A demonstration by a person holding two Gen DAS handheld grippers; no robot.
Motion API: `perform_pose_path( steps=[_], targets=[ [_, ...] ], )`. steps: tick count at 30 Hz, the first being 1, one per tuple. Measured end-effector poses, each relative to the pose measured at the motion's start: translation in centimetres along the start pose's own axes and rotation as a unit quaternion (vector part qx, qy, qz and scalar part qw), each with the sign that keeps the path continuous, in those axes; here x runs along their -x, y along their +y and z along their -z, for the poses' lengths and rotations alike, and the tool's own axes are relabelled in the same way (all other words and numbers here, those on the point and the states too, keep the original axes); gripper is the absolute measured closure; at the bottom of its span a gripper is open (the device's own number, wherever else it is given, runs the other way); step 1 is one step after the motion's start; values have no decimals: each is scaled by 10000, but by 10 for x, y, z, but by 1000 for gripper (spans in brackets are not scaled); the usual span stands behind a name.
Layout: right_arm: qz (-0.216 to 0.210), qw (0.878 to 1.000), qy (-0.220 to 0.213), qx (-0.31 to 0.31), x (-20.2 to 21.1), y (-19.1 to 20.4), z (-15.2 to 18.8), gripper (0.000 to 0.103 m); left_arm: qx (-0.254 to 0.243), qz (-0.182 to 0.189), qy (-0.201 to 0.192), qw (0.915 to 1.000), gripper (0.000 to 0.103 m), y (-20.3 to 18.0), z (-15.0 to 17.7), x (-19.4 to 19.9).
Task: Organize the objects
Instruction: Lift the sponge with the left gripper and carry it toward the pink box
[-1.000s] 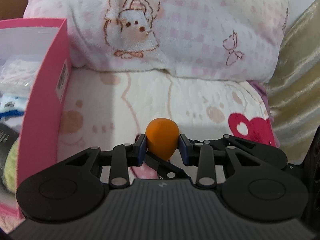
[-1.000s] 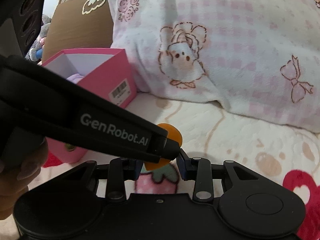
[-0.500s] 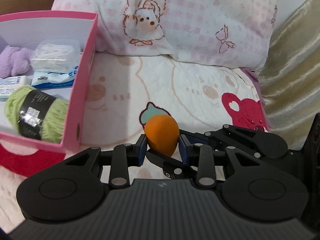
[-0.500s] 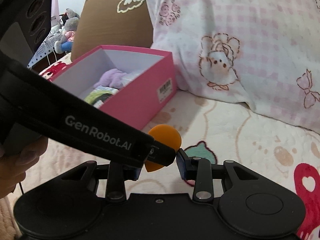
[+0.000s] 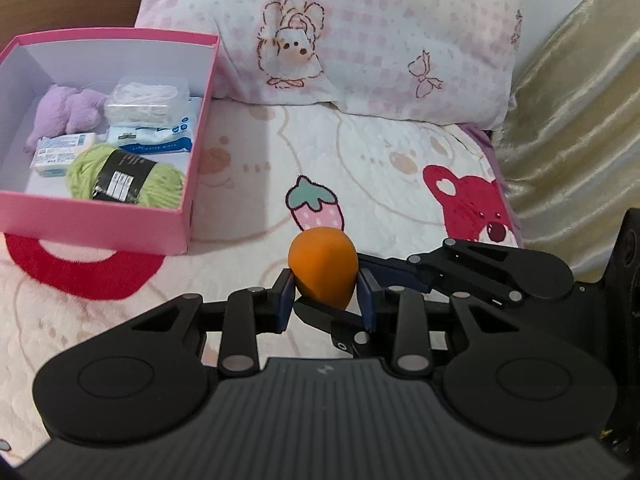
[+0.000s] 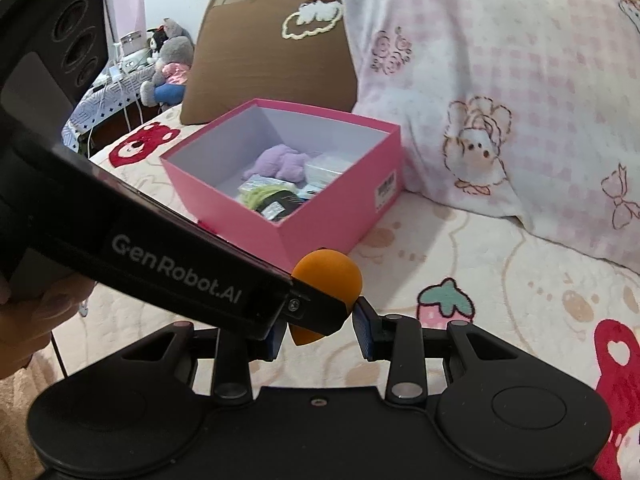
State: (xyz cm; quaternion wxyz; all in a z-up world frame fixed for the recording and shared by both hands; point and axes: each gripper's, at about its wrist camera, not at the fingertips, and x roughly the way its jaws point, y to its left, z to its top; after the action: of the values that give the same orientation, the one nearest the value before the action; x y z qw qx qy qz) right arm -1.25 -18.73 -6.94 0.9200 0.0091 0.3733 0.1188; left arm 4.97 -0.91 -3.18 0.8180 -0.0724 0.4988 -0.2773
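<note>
One sponge (image 5: 322,266), lifted higher now

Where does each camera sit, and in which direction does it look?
Left wrist: on the left tongs, looking along them across the bed to the pink-check pillow; they are shut on the orange sponge.
Right wrist: on the right tongs, open, facing the pink box; the left tool's arm and a hand show.
Shared: sponge, box, pillow.

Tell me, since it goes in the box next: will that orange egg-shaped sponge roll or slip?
The orange sponge looks matte, so probably grippy. Its rounded teardrop shape suggests it could roll once released. The left gripper holds it, apparently unsquashed.
</note>
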Motion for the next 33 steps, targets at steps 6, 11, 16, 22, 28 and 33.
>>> perform_pose_path(
  steps=[6, 11, 16, 22, 28, 33],
  targets=[
    [86, 9998, 3, 165, 12, 18, 1, 62, 21, 88, -101, 9999, 71, 1, 13, 16],
    [129, 9990, 64, 423, 20, 33, 1, 62, 19, 116, -163, 9998, 72, 1, 24, 29],
    [104, 9974, 91, 704, 27, 49, 1, 62, 201, 252, -209, 9993, 71, 10, 35, 42],
    [59, 9965, 4, 829, 25, 58, -7, 62, 236, 181, -366, 9989, 72, 17, 37, 54],
    [106, 9944, -71, 1048, 24, 69, -17, 62, 205, 152, -570, 9980, 72, 23, 35, 66],
    [125, 9941, -180, 1064, 17, 76, -28, 62, 268, 150, -733, 9968, 72, 35, 29, 72]
  ],
)
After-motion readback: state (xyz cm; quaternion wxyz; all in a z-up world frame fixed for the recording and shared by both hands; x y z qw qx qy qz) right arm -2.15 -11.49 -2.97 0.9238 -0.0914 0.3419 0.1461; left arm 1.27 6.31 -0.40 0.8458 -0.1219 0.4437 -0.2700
